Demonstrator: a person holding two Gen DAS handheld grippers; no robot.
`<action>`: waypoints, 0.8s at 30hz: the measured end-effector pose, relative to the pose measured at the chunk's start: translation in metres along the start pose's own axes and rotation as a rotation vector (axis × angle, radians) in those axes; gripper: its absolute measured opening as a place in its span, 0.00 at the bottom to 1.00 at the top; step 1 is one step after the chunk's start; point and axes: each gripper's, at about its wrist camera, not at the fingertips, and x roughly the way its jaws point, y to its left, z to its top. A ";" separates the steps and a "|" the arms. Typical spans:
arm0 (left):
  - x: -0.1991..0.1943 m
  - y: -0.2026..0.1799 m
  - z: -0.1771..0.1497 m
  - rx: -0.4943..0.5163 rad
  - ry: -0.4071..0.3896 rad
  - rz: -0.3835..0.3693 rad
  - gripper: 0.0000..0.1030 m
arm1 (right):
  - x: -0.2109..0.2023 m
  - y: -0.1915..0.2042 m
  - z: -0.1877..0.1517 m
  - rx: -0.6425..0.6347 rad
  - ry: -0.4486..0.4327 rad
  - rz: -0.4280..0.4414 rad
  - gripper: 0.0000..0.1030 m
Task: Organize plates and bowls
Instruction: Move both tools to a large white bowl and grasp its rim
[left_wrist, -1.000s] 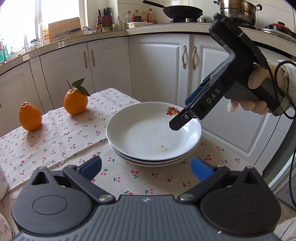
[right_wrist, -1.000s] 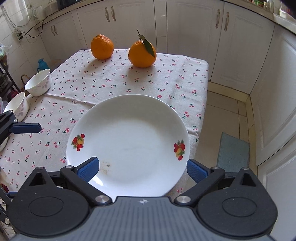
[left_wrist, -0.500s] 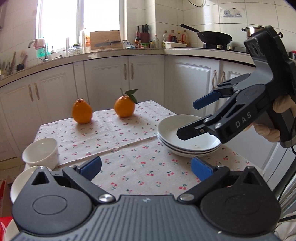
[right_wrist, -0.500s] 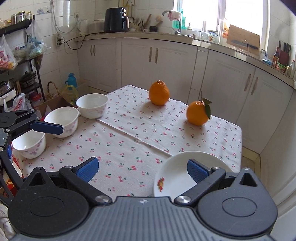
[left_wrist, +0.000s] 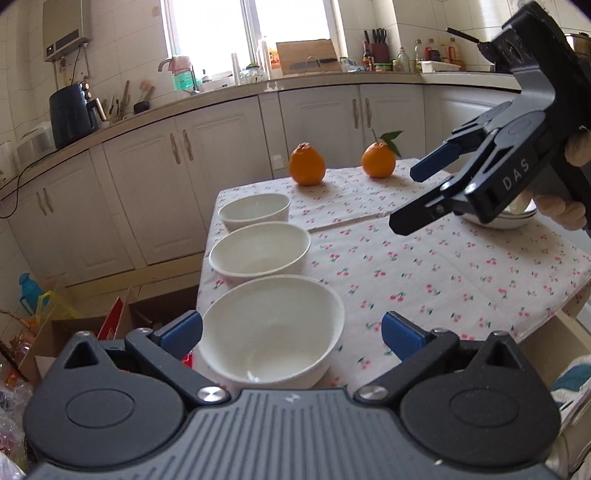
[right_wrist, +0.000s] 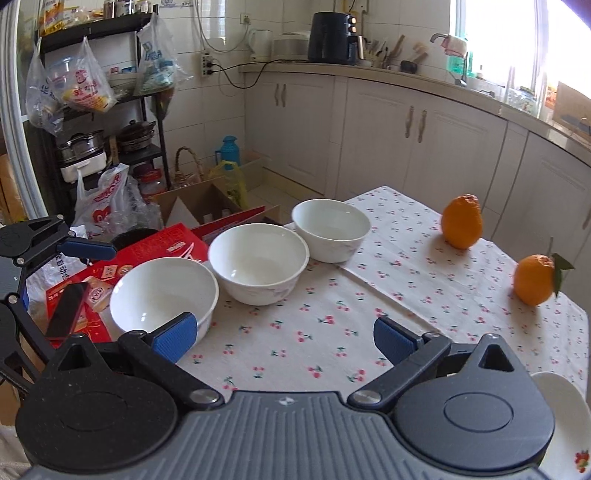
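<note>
- Both of your grippers are wide open and empty right now. The left gripper (left_wrist: 291, 332) hangs over the nearest bowl (left_wrist: 271, 328), its blue pads either side of the bowl but not touching it as far as I can tell. The right gripper (right_wrist: 282, 334) floats above bare tablecloth (right_wrist: 332, 347), nothing between its jaws.
- Where the stuff is: three white bowls sit in a row along one edge of the table, nearest bowl, then the middle bowl (left_wrist: 260, 249), then the far bowl (left_wrist: 255, 210). They're close together, and from the right wrist view the rims look almost touching.
- The plates (left_wrist: 513, 218) are already stacked at the opposite side, mostly hidden behind the right gripper in the left view. So I'd say the plates are done and the bowls are what's left.
- Handling guess: these look like glazed ceramic, so stiff, a bit heavy for the size, slick and chippy. Don't try to squeeze the whole bowl, you'll just skate off the curve.
- Better bet is pinching the rim wall, one pad inside and one outside, on the side away from the neighbouring bowl so you don't clip it.
- The nearest bowl sits right at the table edge with boxes and bags on the floor below, so lift straight up, don't drag it outward.
- When nesting, set it down gently, ceramic on ceramic chips easily.
- The two oranges (right_wrist: 461, 227) are well clear of the bowls, ignore them.
</note>
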 end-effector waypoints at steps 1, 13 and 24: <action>0.001 0.005 -0.005 -0.005 0.010 0.003 0.99 | 0.005 0.005 0.001 -0.002 0.004 0.016 1.00; 0.033 0.030 -0.024 -0.028 0.065 -0.086 0.97 | 0.071 0.037 0.012 0.057 0.101 0.159 0.96; 0.040 0.033 -0.025 -0.024 0.076 -0.137 0.83 | 0.094 0.045 0.015 0.069 0.166 0.253 0.69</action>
